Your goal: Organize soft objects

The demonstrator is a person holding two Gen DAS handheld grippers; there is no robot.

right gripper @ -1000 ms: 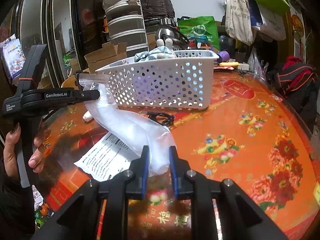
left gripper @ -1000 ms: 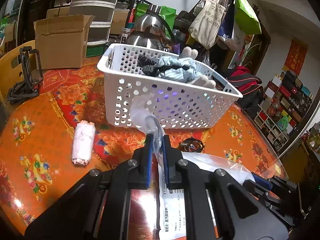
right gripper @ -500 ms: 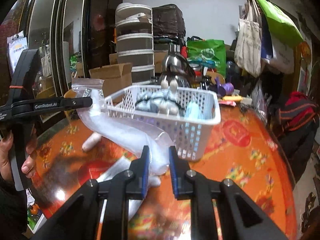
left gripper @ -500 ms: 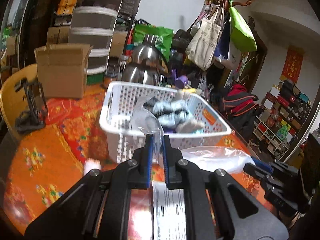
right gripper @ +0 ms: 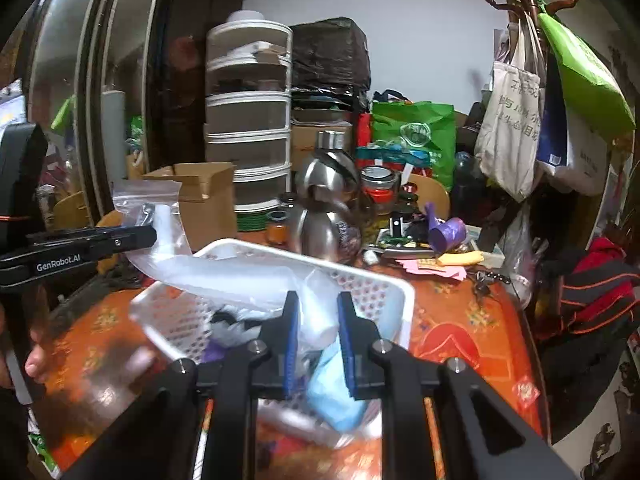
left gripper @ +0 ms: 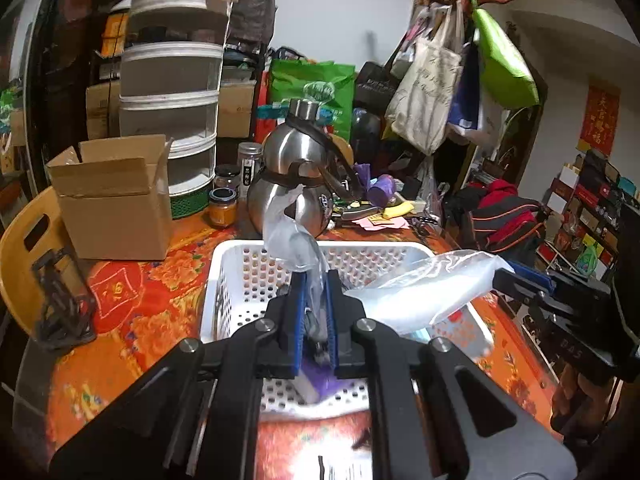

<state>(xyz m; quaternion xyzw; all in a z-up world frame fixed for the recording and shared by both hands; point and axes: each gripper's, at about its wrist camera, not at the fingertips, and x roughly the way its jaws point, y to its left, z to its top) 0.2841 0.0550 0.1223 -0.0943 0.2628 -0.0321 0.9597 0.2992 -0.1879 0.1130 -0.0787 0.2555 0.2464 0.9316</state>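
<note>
Both grippers hold one clear plastic zip bag (left gripper: 420, 288) stretched above a white perforated basket (left gripper: 240, 264). My left gripper (left gripper: 315, 300) is shut on one end of the bag. My right gripper (right gripper: 318, 322) is shut on the other end of the bag (right gripper: 240, 276). The bag hangs over the basket (right gripper: 384, 292), which holds soft items: a light blue one (right gripper: 336, 392), a purple one (left gripper: 320, 380) and dark fabric (right gripper: 236, 326). The left gripper also shows at the left of the right wrist view (right gripper: 144, 236).
A steel kettle (left gripper: 296, 176) stands just behind the basket. An open cardboard box (left gripper: 112, 200) sits at the left, jars (left gripper: 224, 208) beside it. A black clamp (left gripper: 60, 304) lies at the left table edge. A printed paper (left gripper: 340, 468) lies on the red-orange tablecloth below.
Both grippers have risen with the bag and moved forward from the table in front of the basket to above it. The rolled pink cloth on the table has left the view.
</note>
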